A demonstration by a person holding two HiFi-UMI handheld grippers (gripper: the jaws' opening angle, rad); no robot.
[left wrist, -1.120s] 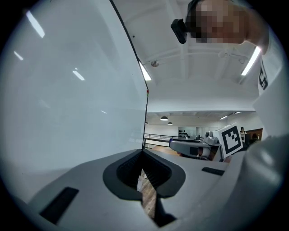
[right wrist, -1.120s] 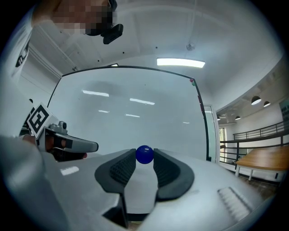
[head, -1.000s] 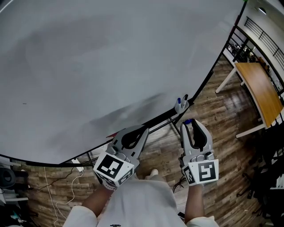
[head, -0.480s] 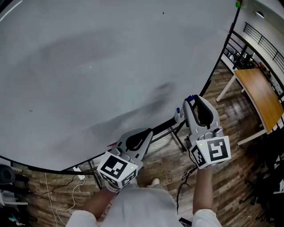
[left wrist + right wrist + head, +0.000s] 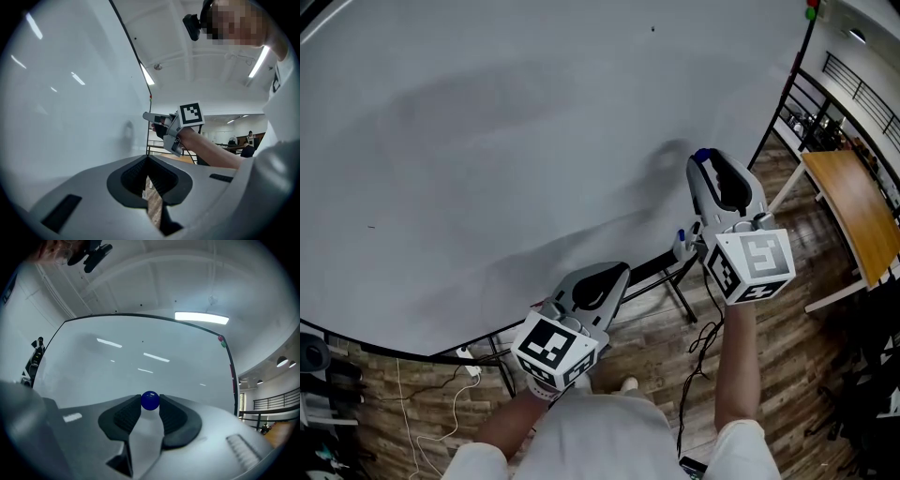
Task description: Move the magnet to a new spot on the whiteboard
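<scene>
The whiteboard (image 5: 487,141) fills most of the head view. My right gripper (image 5: 703,156) is raised in front of its lower right part, close to the surface, and is shut on a small blue ball magnet (image 5: 701,153). In the right gripper view the magnet (image 5: 150,400) sits pinched between the two fingertips, with the whiteboard (image 5: 140,352) straight ahead. My left gripper (image 5: 614,270) hangs lower, below the board's bottom edge, with its tips together and nothing between them. In the left gripper view the right gripper (image 5: 149,116) shows beside the board (image 5: 70,117).
A holder with markers (image 5: 682,246) hangs at the board's lower right edge above the stand's legs. Small red and green magnets (image 5: 811,13) sit at the board's top right corner. A wooden table (image 5: 848,211) stands on the right. Cables (image 5: 441,394) lie on the wooden floor.
My right gripper has risen from below the board's edge up in front of its lower right part, with the blue magnet in it. The left gripper has barely moved.
</scene>
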